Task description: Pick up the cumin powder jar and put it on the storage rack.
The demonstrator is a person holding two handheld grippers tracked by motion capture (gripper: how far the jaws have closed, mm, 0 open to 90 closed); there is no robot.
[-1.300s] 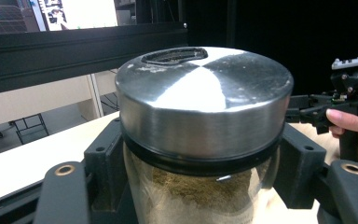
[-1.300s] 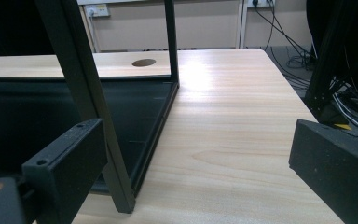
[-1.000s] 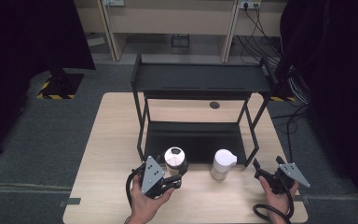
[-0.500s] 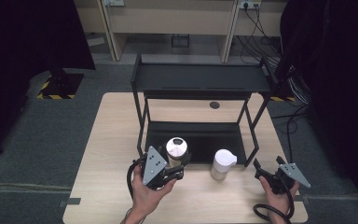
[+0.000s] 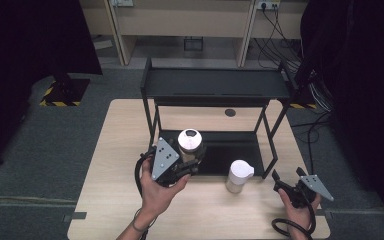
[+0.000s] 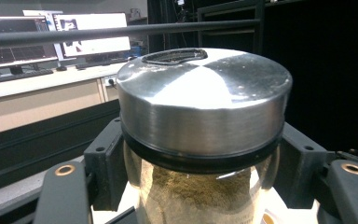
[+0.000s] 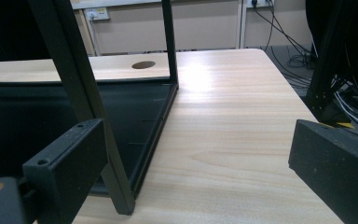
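A glass jar (image 5: 190,141) with a brushed-metal lid and brownish powder inside hangs above the table's front left, just before the black rack. My left gripper (image 5: 192,161) is shut on its body below the lid. In the left gripper view the jar (image 6: 202,107) stands upright between the two black jaws of my left gripper (image 6: 200,186). A white lidded container (image 5: 239,175) stands on the table in front of the rack's lower tray. My right gripper (image 5: 280,183) rests at the front right corner, open, with nothing between its fingers (image 7: 70,158).
A black two-tier rack stands mid-table, with a top shelf (image 5: 215,83) and a low tray (image 5: 240,148). Its front right leg (image 7: 77,98) rises close to my right gripper's left jaw. Bare wooden table (image 7: 233,135) lies right of the rack. A cable hole (image 5: 230,112) sits behind it.
My left gripper has lifted the jar off the table and carried it up and slightly toward the rack. The right gripper and the white container have stayed put.
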